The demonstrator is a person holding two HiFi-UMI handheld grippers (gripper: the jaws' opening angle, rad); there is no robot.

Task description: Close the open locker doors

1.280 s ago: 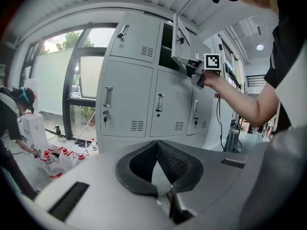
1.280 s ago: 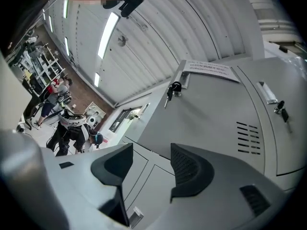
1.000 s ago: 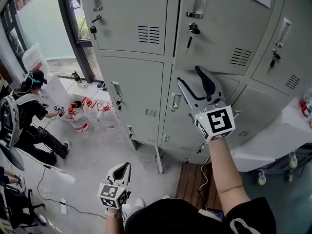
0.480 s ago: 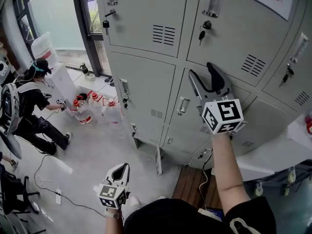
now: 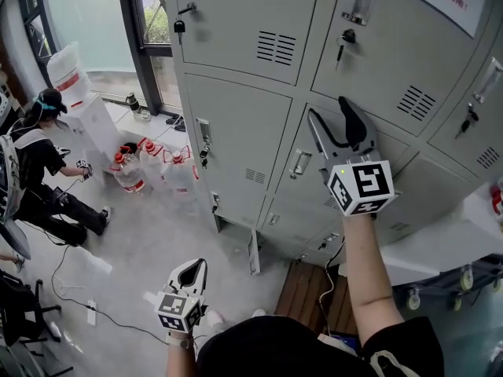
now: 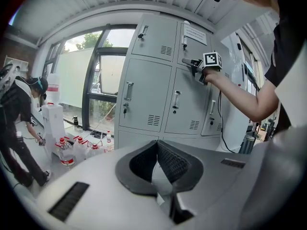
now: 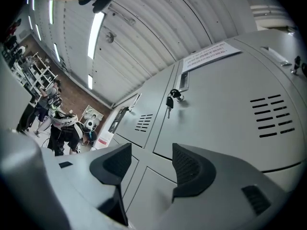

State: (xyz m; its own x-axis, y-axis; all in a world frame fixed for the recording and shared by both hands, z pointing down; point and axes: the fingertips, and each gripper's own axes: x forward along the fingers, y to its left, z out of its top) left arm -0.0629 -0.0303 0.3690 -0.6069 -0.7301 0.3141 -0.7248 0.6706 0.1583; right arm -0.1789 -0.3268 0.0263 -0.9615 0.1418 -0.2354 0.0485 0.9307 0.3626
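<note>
water bottles clustered on floor below window | person bent near white box

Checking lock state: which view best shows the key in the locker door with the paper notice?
Right gripper view: the key hangs close and sharp below the handle. Head view shows the key smaller, from above. Left gripper view shows that door far off, the key too small to make out.
</note>
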